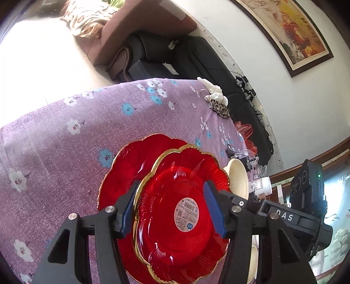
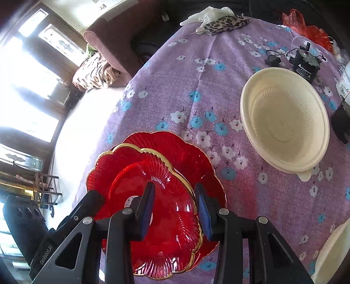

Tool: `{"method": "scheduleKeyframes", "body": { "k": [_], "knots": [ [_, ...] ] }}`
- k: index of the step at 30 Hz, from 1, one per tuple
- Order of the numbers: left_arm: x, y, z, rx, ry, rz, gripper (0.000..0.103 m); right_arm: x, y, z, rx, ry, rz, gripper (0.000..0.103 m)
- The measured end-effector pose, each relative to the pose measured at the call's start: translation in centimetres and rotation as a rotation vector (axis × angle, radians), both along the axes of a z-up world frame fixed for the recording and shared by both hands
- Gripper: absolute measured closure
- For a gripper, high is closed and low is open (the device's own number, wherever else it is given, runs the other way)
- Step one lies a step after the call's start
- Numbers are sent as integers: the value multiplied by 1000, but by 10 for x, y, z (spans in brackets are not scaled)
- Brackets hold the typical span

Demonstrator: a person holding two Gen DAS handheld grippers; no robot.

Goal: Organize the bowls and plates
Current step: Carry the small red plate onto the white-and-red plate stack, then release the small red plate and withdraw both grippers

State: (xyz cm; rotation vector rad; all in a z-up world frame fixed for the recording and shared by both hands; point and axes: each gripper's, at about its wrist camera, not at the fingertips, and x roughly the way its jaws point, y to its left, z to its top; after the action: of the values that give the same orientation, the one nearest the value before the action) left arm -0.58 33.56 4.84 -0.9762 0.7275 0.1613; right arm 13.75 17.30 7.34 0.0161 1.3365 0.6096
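Plates, two of them and both red glass with scalloped gold rims, sit near the table's edge closest to you. The smaller upper red plate [image 1: 181, 209] lies stacked on the larger lower red plate [image 1: 129, 166], shifted off its centre, so the lower one shows as a crescent on one side. A round white label is stuck at the middle of the upper plate.

Your left gripper [image 1: 172, 207] hovers over the stack with its jaws partly open. Its blue pads [image 1: 213, 209] stand on either side of the upper plate's centre. Whether they touch the glass cannot be told from this view. Your right gripper [image 2: 175, 209] is also partly open, straddling the rim of the upper plate, one finger over its inside and one outside. It looks close to the rim, but a firm grip cannot be confirmed.

A cream bowl [image 2: 284, 120] stands upright and alone on the purple flowered tablecloth [image 2: 186, 87], well apart from the plates. Another cream dish [image 2: 334, 255] shows partly at the frame's lower corner.

Judging by this, the plates appear gathered into one pile, though not yet centred. The bowls still seem to need collecting. A black adapter [image 2: 305, 63] with a cord, a leopard-print cloth [image 2: 225, 24] and a white glove [image 2: 205, 13] lie at the far side.
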Motion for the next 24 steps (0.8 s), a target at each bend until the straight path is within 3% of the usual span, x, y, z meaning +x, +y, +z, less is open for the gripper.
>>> {"method": "scheduleKeyframes", "body": {
  "k": [8, 15, 19, 24],
  "knots": [
    [9, -3, -4, 11, -1, -27, 47, 7, 0, -8, -14, -10, -10, 61],
    [5, -8, -3, -45, -26, -56, 31, 0, 0, 6, 10, -90, 0, 55],
    [0, -15, 10, 9, -57, -56, 28, -6, -1, 16, 0, -146, 5, 45],
    [-6, -19, 21, 44, -76, -56, 27, -11, -9, 26, 4, -210, -29, 45]
  ]
}}
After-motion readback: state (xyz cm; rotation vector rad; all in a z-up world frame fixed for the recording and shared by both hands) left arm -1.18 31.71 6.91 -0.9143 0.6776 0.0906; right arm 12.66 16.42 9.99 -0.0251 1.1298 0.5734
